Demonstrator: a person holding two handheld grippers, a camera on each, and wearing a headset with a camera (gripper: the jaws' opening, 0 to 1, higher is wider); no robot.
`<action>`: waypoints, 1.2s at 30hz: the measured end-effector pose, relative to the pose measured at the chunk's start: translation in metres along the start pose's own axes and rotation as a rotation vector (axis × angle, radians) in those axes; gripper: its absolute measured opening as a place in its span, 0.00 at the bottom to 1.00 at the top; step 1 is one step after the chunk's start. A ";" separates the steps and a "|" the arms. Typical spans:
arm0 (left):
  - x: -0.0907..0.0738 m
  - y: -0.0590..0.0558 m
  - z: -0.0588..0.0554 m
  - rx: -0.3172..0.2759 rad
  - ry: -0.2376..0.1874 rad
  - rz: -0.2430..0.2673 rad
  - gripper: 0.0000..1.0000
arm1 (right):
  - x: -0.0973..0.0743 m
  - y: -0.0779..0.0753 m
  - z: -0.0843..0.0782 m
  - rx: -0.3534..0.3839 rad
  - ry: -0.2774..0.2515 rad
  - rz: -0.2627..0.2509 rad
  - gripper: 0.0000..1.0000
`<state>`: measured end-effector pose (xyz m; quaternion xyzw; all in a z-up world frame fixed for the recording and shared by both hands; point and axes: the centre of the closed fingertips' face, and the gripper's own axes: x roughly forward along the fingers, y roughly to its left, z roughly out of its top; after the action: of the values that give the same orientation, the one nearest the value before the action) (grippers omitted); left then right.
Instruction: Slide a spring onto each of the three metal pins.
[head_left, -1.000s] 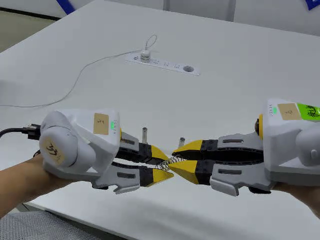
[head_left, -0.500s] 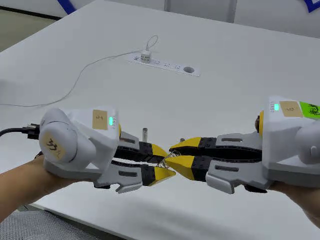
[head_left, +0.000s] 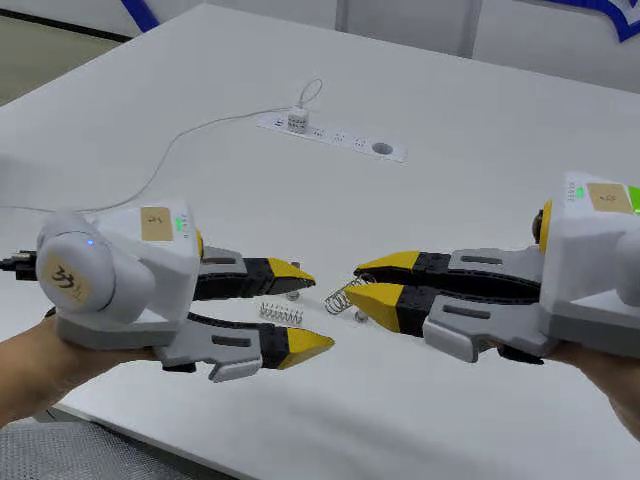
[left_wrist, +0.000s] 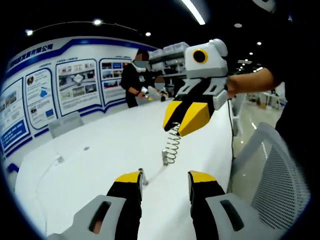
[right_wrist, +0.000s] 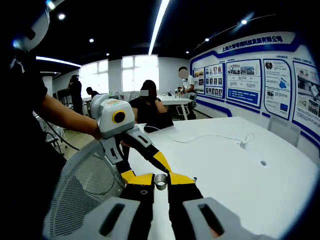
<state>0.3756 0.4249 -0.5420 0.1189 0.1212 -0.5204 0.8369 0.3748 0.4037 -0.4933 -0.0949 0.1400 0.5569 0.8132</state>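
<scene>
The room was a bright showroom with blue-framed wall panels and a few people standing at the far end. A broad white tabletop (head_left: 480, 150) carried the work. On its far side lay a power strip (head_left: 330, 135), with a thin cable (head_left: 200, 135) trailing off to the left.

Near the person, the two tools faced each other tip to tip. The left claw (head_left: 322, 310) stood wide, with nothing between its jaws. The right claw (head_left: 350, 283) was pinched narrow on the top coils of a spring (head_left: 345, 295), which hung slanting from its yellow tips.

In the left gripper view, the spring's lower end reached down to a short upright metal pin (left_wrist: 164, 160). It could not be told whether the coil was around the pin's top or only beside it. A second spring (head_left: 281, 312) lay flat on the tabletop between the claws. Just beyond it a second pin (head_left: 293, 296) stood under the left claw's upper jaw. A third pin could not be made out.

The step in hand looked like threading the first spring onto the right-hand pin. The next move would call for bringing the coil upright over the pin, lowering it until it seated, then letting go. No pin clearly carried a spring, so most of the task appeared to remain.
</scene>
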 end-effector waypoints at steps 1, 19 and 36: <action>-0.003 0.003 -0.002 -0.005 0.003 0.015 0.41 | 0.000 -0.002 0.000 0.001 0.003 -0.005 0.10; -0.048 0.034 -0.039 -0.108 0.028 0.201 0.76 | 0.005 -0.042 -0.022 0.010 0.105 -0.116 0.10; -0.070 0.058 -0.043 -0.123 -0.004 0.315 0.89 | 0.019 -0.086 -0.046 0.048 0.197 -0.205 0.10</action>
<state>0.3938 0.5230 -0.5554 0.0836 0.1310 -0.3748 0.9140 0.4559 0.3752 -0.5436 -0.1435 0.2217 0.4553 0.8503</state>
